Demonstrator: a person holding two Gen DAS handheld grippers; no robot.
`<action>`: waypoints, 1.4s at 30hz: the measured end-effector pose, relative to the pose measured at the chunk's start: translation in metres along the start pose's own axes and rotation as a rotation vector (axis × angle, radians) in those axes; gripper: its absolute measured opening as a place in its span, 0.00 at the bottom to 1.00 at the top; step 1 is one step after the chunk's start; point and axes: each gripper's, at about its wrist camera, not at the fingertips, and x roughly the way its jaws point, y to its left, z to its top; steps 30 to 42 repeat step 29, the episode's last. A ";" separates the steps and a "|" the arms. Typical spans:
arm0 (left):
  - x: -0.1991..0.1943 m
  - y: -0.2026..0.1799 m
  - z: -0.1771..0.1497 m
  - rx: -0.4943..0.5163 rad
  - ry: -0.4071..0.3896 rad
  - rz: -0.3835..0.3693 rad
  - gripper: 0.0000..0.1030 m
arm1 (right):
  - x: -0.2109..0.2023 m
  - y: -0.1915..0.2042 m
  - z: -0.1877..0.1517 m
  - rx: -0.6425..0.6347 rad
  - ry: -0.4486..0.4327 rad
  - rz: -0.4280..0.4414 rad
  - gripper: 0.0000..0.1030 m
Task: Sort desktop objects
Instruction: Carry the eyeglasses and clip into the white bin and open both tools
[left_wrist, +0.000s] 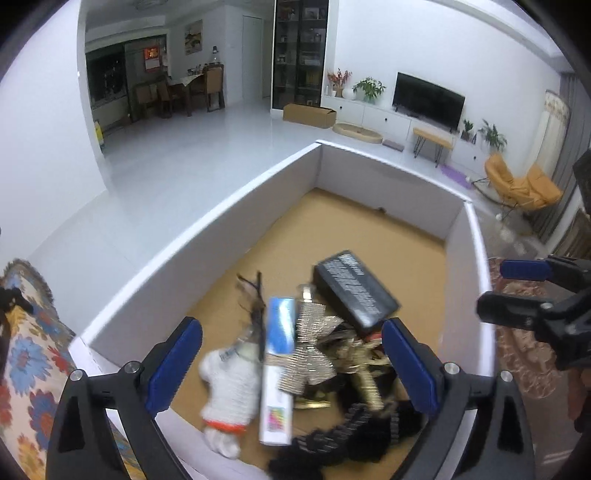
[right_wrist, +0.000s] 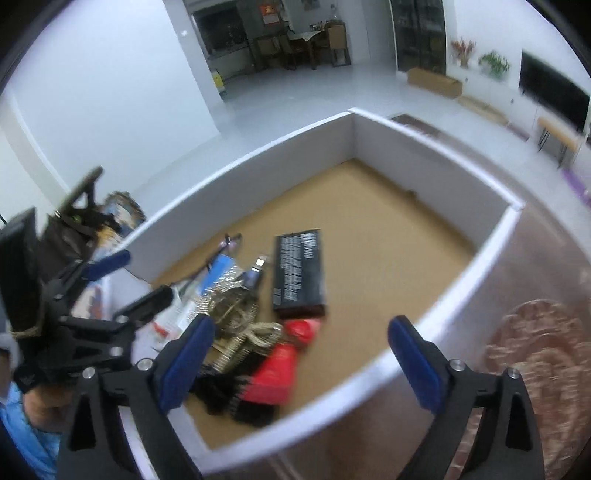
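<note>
Both tools hang over a white-walled box with a brown cardboard floor, each pointing down into it.

The left tool has its blue-padded fingers wide apart, with nothing pressed between them. Below the gap lies a heap of small things in the near corner of the box: a white knitted toy with an orange band, a long white and blue packet lying just beside it, a silvery bow across the packet's right edge, and a dark fringed cloth nearest the camera. A flat black box with white print rests a little further in, touching the heap.

The right tool is also spread wide and holds nothing. From its camera a red piece shows on the dark cloth, just beside the near end of the flat black box.

The white-walled box stands on a surface covered by a patterned cloth, with a flowered fabric to its left.
</note>
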 end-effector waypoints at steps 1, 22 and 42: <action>-0.003 -0.003 -0.001 -0.007 0.003 -0.007 0.97 | -0.003 -0.001 -0.002 -0.016 0.006 -0.023 0.93; -0.023 -0.015 -0.007 -0.065 -0.005 0.119 1.00 | 0.002 -0.005 -0.035 -0.052 0.029 -0.062 0.93; -0.034 -0.007 -0.011 -0.180 -0.034 0.124 1.00 | 0.003 0.001 -0.029 -0.050 0.015 -0.054 0.93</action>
